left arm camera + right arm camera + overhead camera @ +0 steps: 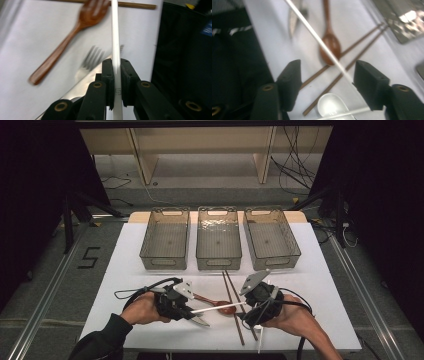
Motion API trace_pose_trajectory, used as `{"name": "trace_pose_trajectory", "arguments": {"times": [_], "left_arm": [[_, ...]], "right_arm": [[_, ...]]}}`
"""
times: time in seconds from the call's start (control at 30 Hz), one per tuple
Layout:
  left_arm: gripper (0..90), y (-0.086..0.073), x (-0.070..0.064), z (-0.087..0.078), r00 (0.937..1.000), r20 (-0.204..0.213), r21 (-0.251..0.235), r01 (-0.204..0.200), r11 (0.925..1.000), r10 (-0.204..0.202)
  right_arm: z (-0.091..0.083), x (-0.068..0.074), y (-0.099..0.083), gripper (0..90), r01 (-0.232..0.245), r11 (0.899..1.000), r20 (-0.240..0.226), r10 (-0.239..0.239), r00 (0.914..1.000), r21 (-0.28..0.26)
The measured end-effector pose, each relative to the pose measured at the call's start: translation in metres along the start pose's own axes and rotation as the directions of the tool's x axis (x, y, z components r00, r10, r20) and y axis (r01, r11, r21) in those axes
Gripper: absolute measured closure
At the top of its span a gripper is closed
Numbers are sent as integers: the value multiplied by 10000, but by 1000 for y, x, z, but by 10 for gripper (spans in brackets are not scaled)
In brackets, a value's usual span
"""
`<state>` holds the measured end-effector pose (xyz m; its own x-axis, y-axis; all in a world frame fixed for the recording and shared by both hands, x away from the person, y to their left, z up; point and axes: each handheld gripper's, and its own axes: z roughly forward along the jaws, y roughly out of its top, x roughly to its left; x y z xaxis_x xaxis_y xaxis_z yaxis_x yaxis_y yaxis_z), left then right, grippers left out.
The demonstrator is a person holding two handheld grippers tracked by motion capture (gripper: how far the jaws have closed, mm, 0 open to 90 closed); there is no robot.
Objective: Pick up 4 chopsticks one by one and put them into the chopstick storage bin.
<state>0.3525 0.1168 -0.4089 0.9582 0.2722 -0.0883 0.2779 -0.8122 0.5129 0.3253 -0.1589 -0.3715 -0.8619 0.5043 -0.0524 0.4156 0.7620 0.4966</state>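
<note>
Left tool clamped tight on a thin white plastic chopstick, stick held level above the table's near edge, tip reaching between the jaws of the right tool. Right tool spread wide, not gripping. Below, near the same edge: brown wooden spoon, dark wooden chopstick pair, metal fork, white ceramic spoon.

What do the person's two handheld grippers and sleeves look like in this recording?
Both the left gripper and the right gripper are black, each topped by a grey three-cornered plate with black cables trailing. Each claw has blocky black jaws with brass-coloured pins. A dark sleeve covers the left forearm.
</note>
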Motion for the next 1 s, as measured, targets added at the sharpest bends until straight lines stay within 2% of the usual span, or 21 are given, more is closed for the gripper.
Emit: {"name": "trace_pose_trajectory", "arguments": {"times": [0.07,0.13,0.23,0.4,0.5,0.57,0.63,0.7,0.77,0.8,0.87,0.93,0.97,1.0], "left_arm": [[829,-1,3,-4,9993,-257,-93,253,9996,-255],[829,-2,6,-8,9972,-487,-289,551,9981,-565],[829,-3,10,-13,9927,-790,-530,866,9948,-907],[828,-6,15,-20,9786,-1297,-968,1476,9843,-1595],[829,-7,18,-24,9721,-1442,-1151,1690,9789,-1848],[828,-7,21,-27,9663,-1580,-1319,1835,9741,-2034],[828,-8,24,-31,9635,-1695,-1343,1855,9734,-2070],[828,-8,27,-34,9577,-1761,-1509,2024,9676,-2277],[828,-8,31,-36,9504,-1856,-1671,2198,9611,-2496],[828,-9,34,-38,9482,-1939,-1676,2206,9609,-2515],[828,-9,39,-42,9397,-2070,-1844,2360,9541,-2724],[828,-10,45,-48,9323,-2245,-1935,2426,9506,-2836],[828,-11,48,-50,9268,-2341,-2010,2493,9473,-2936],[828,-13,52,-52,9187,-2443,-2129,2612,9415,-3102]], "right_arm": [[-2,-4,-5,340,-726,9973,91,726,9973,-72],[-3,-8,-10,330,-1316,9912,195,1318,9911,-140],[-1,-13,-19,308,-2305,9730,427,2309,9720,-147],[6,-13,-30,296,-3167,9484,762,3167,9455,-123],[10,-14,-35,287,-3609,9325,946,3603,9280,-114],[11,-16,-38,287,-3809,9244,880,3811,9203,-201],[11,-17,-41,287,-3956,9180,957,3964,9131,-277],[12,-17,-43,285,-4065,9132,1031,4073,9075,-292],[12,-17,-46,285,-4103,9114,1022,4112,9058,-311],[12,-17,-46,284,-4123,9107,1005,4128,9053,-263],[13,-16,-48,285,-4138,9101,1005,4138,9048,-224],[14,-15,-49,285,-4142,9100,983,4140,9050,-188],[14,-15,-50,285,-4143,9100,984,4140,9050,-177],[13,-15,-50,284,-4149,9097,986,4145,9047,-168]]}}
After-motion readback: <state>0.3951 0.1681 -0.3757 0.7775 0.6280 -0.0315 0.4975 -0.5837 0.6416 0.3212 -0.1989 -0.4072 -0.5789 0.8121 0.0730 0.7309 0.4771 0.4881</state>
